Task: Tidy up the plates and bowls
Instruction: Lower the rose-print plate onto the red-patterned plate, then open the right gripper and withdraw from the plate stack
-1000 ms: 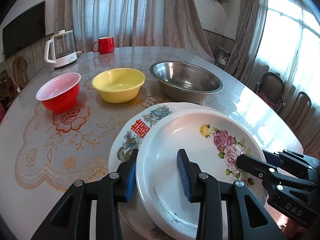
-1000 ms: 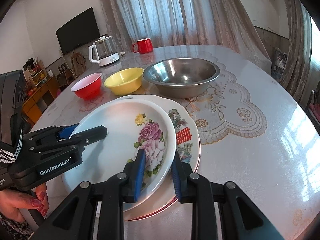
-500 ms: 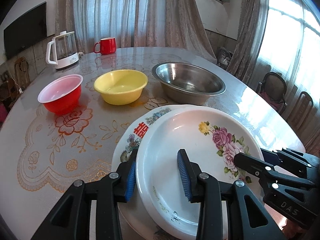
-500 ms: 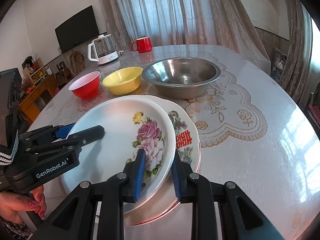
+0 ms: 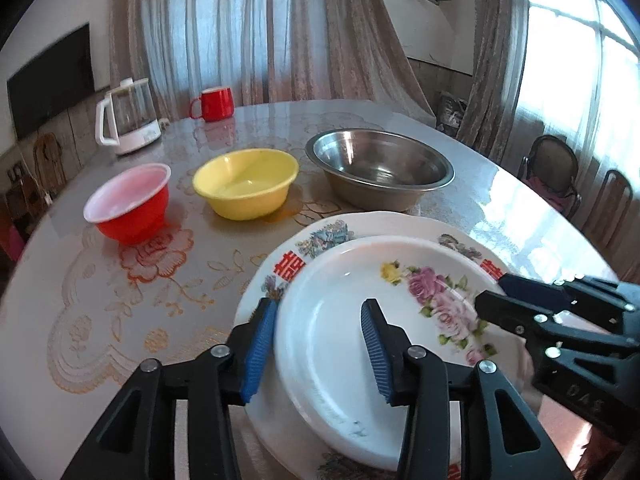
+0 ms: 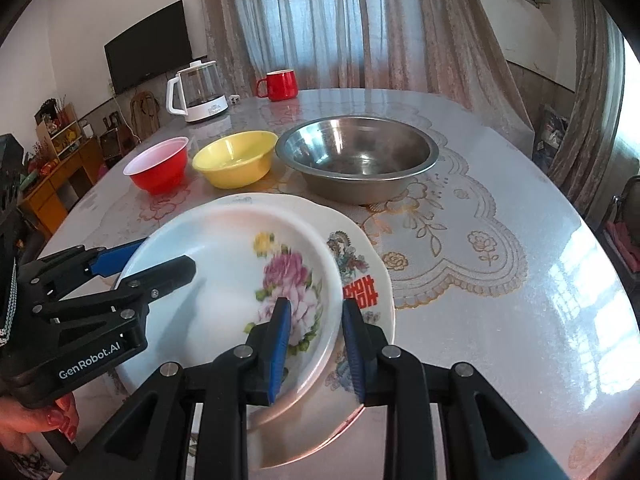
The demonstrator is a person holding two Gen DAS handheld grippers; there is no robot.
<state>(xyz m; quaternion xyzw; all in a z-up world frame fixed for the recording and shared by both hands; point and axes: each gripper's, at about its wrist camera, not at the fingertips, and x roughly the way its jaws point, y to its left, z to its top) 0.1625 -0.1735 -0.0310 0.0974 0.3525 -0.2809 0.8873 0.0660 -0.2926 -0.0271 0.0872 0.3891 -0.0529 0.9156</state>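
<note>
The left gripper [image 5: 318,340] straddles the near rim of the rose plate [image 5: 360,320]; its jaws have just been opening, and the pads now stand clear of the rim. The right gripper [image 6: 316,344] brackets the opposite rim, its pads loose too. Compared with a second ago, the rose plate sits lower and more centred on the red-character plate [image 5: 308,248], so the stacking looks finished. Beyond, the red bowl [image 5: 128,208], yellow bowl [image 5: 246,186] and steel bowl [image 5: 380,170] wait unnested; nothing blocks them.

Both wrist cameras look steeply down along their fingers, close over the flowered plate [image 5: 352,344], from opposite sides, sharing it
</note>
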